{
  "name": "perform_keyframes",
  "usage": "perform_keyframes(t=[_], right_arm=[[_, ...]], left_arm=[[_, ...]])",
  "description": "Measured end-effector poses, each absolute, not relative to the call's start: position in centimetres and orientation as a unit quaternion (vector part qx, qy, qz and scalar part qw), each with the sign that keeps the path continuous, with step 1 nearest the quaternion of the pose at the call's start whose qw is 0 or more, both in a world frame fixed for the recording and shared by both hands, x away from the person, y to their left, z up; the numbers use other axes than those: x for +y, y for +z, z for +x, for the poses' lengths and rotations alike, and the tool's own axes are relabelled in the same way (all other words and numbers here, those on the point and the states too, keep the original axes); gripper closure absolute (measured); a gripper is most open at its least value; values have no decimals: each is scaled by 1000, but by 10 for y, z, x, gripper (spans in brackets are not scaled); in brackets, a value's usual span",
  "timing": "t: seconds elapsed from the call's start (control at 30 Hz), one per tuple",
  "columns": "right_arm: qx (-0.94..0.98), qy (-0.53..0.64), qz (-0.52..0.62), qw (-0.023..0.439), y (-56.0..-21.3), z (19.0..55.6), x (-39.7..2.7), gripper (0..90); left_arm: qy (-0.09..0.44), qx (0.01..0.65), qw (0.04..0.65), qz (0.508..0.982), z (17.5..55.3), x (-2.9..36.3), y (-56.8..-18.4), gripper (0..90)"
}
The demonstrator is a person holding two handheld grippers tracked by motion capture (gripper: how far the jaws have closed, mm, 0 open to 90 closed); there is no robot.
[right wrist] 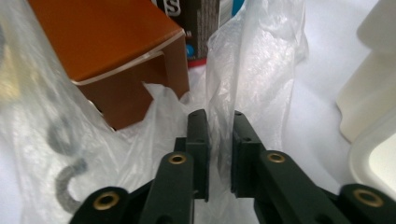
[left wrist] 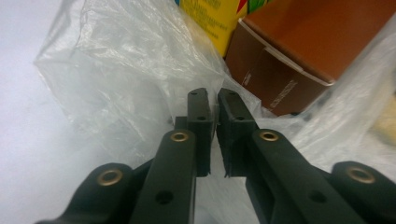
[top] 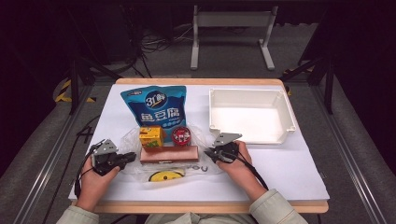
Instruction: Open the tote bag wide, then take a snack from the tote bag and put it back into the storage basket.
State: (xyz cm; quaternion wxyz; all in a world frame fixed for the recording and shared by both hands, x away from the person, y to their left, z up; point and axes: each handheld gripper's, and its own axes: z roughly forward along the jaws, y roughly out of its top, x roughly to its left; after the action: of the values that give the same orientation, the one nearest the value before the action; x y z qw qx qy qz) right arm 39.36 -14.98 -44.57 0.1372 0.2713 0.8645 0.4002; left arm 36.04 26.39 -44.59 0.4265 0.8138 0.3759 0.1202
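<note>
A clear plastic bag (top: 132, 140) with a yellow smiley print lies crumpled at the table's front middle. A long brown box (top: 169, 154) rests on it, with a yellow carton (top: 151, 136) and a red round tin (top: 180, 135) just behind. My left gripper (top: 128, 158) is at the bag's left edge. In the left gripper view its jaws (left wrist: 215, 95) stand a narrow slit apart at the bag's film (left wrist: 116, 70), beside the brown box (left wrist: 303, 42). My right gripper (top: 208, 153) is at the bag's right edge, with a fold of film (right wrist: 261, 60) running between its parted jaws (right wrist: 218, 114).
A blue snack pouch (top: 156, 107) lies behind the carton. A white tray (top: 246, 92) sits at the back right, and its wall (right wrist: 373, 70) rises close to the right gripper. The white table sheet (top: 280, 172) has free room at the front right.
</note>
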Motion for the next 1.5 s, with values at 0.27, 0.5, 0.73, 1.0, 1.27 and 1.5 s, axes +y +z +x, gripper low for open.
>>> perform_keyframes(t=[0.27, 0.5, 0.73, 1.0, 1.27, 1.5], right_arm=[[840, 441, 273, 161, -424, 391, -152, 504], [817, 492, 260, 154, -404, 387, -153, 393], [794, 534, 253, 141, -385, 388, -159, 384], [785, 557, 238, 128, -358, 397, -164, 374], [782, 571, 223, 113, -342, 407, -159, 343], [781, 575, 221, 106, -329, 418, -154, 320]], left_arm=[[134, 372, 466, 791, 352, 268, -439, 655], [136, 363, 473, 791, 350, 268, -437, 626], [138, 363, 479, 787, 348, 270, -436, 608], [136, 350, 487, 789, 346, 274, -434, 518], [139, 344, 490, 789, 345, 276, -433, 472], [138, 349, 489, 787, 344, 279, -433, 454]])
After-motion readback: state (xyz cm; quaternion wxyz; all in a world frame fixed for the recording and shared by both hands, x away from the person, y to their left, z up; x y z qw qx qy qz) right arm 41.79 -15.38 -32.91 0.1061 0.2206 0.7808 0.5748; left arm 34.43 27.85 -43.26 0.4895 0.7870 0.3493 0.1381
